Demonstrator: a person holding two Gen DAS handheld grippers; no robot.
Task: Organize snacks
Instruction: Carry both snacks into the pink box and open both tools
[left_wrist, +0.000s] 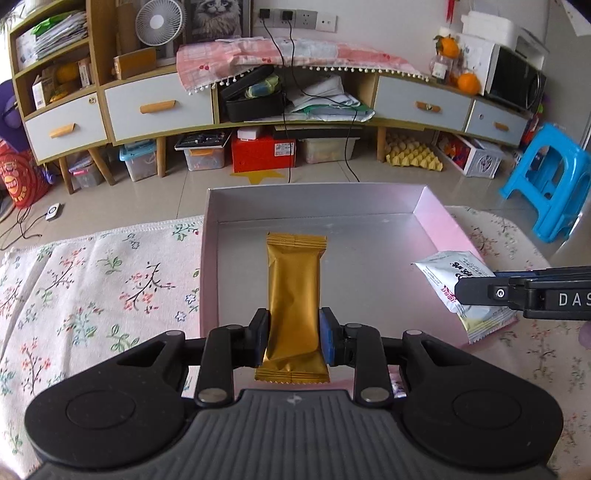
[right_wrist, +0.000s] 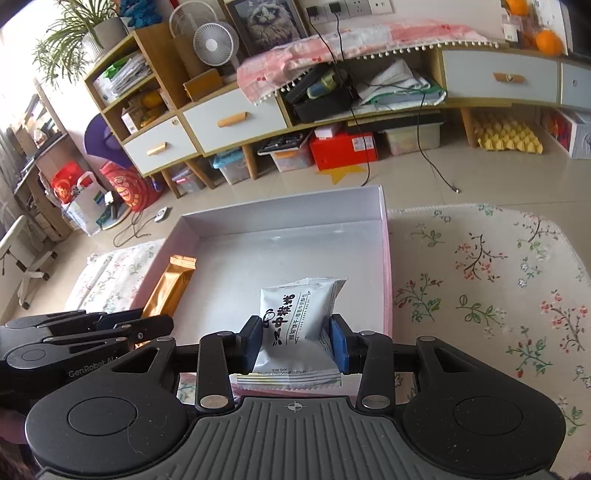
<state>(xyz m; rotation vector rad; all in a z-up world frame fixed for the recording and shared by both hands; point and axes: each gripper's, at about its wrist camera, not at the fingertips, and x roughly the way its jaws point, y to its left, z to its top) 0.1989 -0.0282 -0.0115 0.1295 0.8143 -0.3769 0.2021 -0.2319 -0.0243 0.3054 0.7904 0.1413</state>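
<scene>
Over box (left_wrist: 424, 201) | left gripper (left_wrist: 293, 334) clamps gold packet (left_wrist: 293, 295) | right gripper (right_wrist: 295, 341) clamps white packet (right_wrist: 295, 317)

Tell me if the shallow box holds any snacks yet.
Cannot tell. The shallow grey box with pink sides shows bare floor, yet the gold foil bar and white biscuit packet, both claw-gripped, may touch it.
</scene>
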